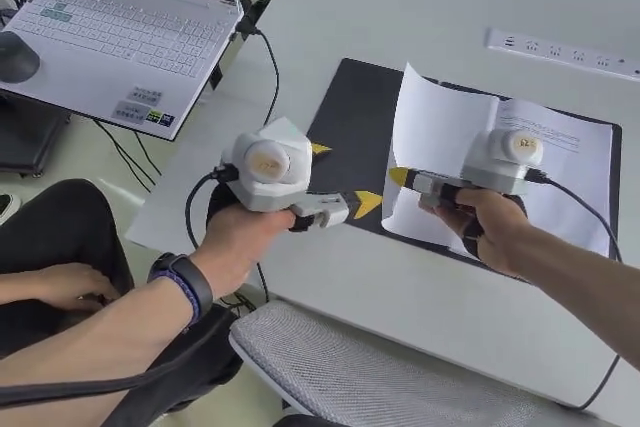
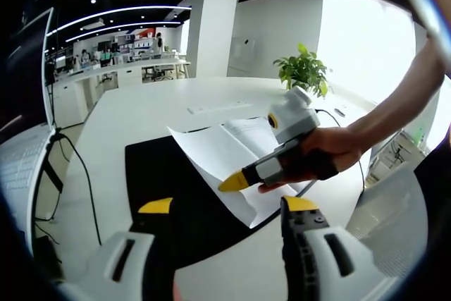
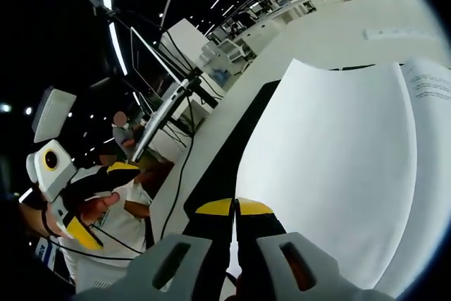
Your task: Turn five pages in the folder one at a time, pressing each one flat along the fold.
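Observation:
A black folder (image 1: 350, 117) lies open on the white table (image 1: 400, 7). My right gripper (image 1: 400, 177) is shut on the near edge of a white page (image 1: 440, 127), which it holds up off the stack of printed pages (image 1: 570, 177). In the right gripper view, the jaws (image 3: 235, 207) are closed on the page (image 3: 331, 167), which curves up ahead of them. My left gripper (image 1: 344, 176) is open with nothing in it, over the folder's near left part. Its own view looks across the folder (image 2: 176, 174) at the lifted page (image 2: 218, 156) and the right gripper (image 2: 236, 182).
A laptop (image 1: 130, 17) and a mouse (image 1: 15, 55) sit at the far left, with a cable (image 1: 272, 67) running to the table's edge. A white power strip (image 1: 565, 50) lies behind the folder. A mesh chair seat (image 1: 380, 367) is just below the near edge.

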The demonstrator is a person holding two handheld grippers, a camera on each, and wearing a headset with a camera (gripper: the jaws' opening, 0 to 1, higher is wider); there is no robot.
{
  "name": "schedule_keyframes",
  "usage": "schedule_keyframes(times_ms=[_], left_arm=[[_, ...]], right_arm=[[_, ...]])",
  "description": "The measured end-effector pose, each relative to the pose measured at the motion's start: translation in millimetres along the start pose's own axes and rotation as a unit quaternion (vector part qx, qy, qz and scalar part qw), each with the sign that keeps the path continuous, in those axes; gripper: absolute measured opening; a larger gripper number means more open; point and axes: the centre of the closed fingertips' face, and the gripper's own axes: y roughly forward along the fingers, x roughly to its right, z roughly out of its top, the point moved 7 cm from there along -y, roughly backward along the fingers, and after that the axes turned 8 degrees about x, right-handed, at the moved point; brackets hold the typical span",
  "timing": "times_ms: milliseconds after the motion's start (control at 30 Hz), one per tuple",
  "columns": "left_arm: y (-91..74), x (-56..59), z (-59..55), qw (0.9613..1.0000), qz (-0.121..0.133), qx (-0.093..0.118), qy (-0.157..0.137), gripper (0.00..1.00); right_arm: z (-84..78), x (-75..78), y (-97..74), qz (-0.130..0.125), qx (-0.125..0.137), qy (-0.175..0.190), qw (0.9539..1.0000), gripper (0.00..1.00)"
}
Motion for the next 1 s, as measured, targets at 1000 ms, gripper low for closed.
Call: schedule_keyframes(times_ms=[1000], left_arm=[[-4.6,-1.6,-2.3,0.9999,-0.003,-0.009,0.004,0.59]], right_arm=[[-11.4,33.0,26.7,-0.005,-0.032,0.002,0.9995,0.07]])
